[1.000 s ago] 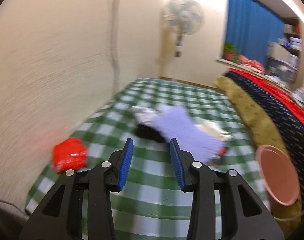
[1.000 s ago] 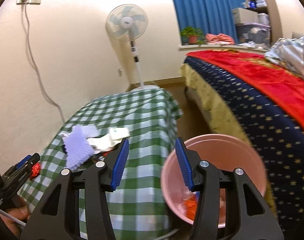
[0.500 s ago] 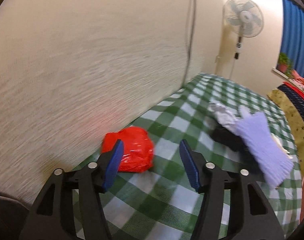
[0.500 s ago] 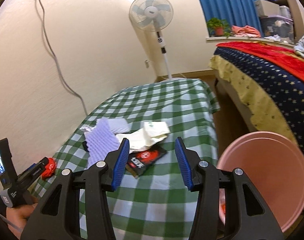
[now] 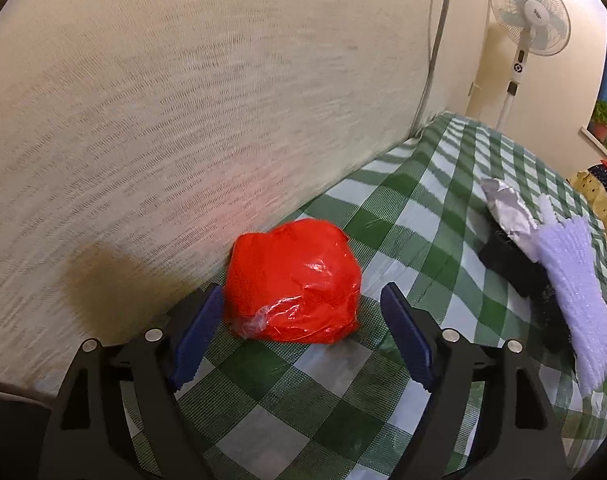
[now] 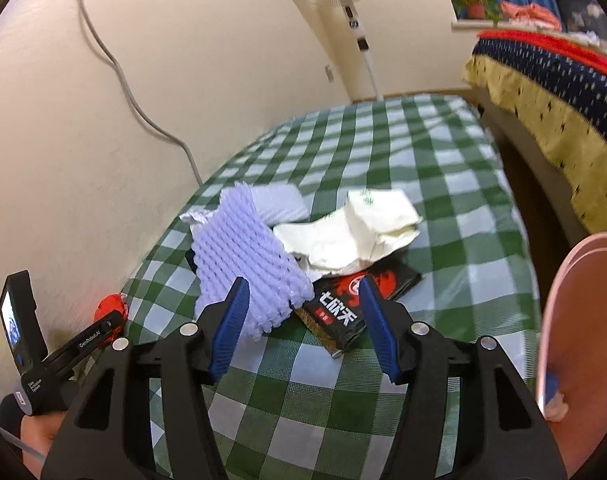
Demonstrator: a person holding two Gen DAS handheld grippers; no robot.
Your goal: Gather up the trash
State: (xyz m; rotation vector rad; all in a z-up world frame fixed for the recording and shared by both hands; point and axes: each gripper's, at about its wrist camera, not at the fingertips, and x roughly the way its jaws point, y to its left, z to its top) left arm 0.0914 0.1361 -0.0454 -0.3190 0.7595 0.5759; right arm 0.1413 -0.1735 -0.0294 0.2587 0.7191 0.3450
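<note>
Against the wall, at the counter's [image 5: 343,392] edge, lies the red bag [image 5: 293,280]. My left hand-held gripper [image 5: 299,340] has just been opening and straddles it untouched. My right hand-held gripper [image 6: 303,320], also opening, empty, faces the pile [image 6: 263,248] beside the bin [image 6: 583,340].

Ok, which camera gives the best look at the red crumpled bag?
The left wrist view: the red crumpled bag fills the centre, lying between the open left gripper fingers. The right wrist view shows only a small red sliver by the wall, partly hidden behind that gripper.
</note>
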